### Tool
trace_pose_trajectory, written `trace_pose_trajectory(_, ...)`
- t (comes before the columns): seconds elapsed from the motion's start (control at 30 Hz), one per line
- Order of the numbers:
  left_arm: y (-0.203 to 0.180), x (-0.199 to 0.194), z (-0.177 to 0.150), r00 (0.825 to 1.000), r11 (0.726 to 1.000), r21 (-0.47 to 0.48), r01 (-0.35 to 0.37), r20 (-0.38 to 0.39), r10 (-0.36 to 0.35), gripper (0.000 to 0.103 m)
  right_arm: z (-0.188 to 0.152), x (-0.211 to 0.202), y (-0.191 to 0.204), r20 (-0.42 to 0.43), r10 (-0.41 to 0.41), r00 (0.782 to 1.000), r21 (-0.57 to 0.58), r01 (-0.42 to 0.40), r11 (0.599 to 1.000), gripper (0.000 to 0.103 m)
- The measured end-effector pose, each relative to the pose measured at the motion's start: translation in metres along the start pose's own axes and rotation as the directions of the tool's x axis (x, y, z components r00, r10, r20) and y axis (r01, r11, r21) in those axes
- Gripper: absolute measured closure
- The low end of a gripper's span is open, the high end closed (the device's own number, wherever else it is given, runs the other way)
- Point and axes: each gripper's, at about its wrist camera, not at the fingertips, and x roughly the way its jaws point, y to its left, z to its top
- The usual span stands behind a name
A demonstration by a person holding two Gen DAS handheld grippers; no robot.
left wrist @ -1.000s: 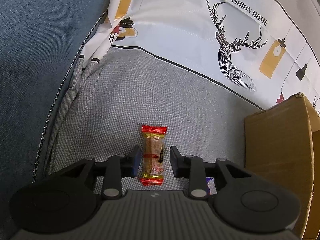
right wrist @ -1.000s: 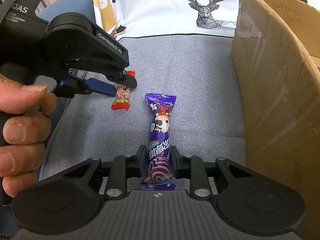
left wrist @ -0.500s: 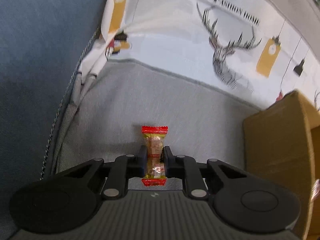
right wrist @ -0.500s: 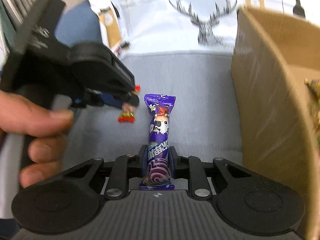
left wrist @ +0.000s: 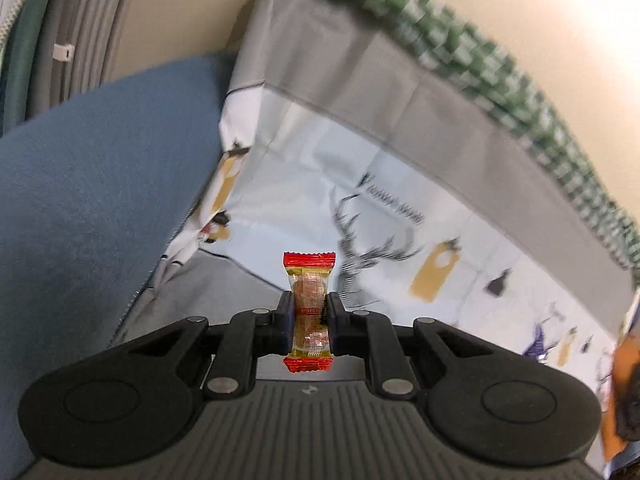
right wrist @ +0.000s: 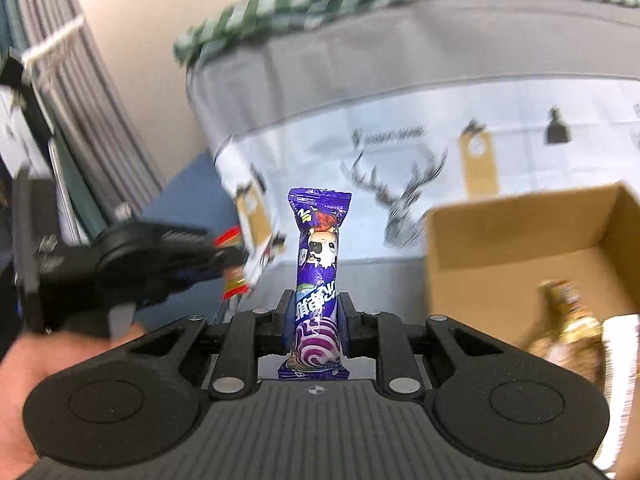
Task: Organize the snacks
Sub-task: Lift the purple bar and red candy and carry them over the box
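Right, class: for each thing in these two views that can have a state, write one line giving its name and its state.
left gripper: shut on the red-ended candy
red-ended candy: clamped upright, off the cushion
right gripper: shut on the purple snack
purple snack: clamped upright, lifted
cardboard box: open-topped, wrapped snacks inside

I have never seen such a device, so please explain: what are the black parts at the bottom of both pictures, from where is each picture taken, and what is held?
The black parts are hand-held two-finger grippers; a person carries one in each hand. Each picture comes from a camera on one gripper, looking forward along its fingers.

In the left view, the left gripper pinches a small clear candy with red ends.

In the right view, the right gripper pinches a long purple snack packet. The left gripper also appears there, blurred. To the right stands an open brown cardboard box with gold-wrapped snacks inside. Behind is a deer-print cloth.
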Motion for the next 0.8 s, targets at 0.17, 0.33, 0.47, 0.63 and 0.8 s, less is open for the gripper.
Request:
trace_pose_trajectory(0.17, -0.024, -0.045, -0.036, 0.995, 0.995, -0.003, 0.099, 0.007, -0.099, 0.086, -0.004, -0.074, -0.037, 0.096, 0.002, 0.995, -0.092, 0.007, 0.996, 0.081)
trace_pose_trajectory(0.33, -0.049, -0.047, -0.088, 0.97, 0.972, -0.019, 0.235, -0.055, -0.236, 0.086, -0.031, -0.11, -0.104, 0.17, -0.142, 0.975, -0.035, 0.15, 0.988, 0.081)
trace_pose_trajectory(0.47, -0.08, -0.028, -0.113, 0.94, 0.941, 0.085, 0.327, -0.136, -0.314, 0.086, -0.041, -0.116, -0.154, 0.206, -0.289, 0.935, 0.029, 0.29, 0.957, 0.081)
trace_pose_trajectory(0.63, -0.103, -0.011, -0.131, 0.89, 0.883, 0.152, 0.444, -0.192, -0.414, 0.084, -0.046, -0.111, -0.178, 0.193, -0.301, 0.934, 0.031, 0.301, 0.953, 0.08)
trace_pose_trajectory(0.8, -0.121, -0.016, -0.145, 0.896, 0.854, 0.273, 0.442, -0.17, -0.41, 0.034, -0.049, -0.105, -0.178, 0.19, -0.328, 0.925, 0.021, 0.33, 0.944, 0.023)
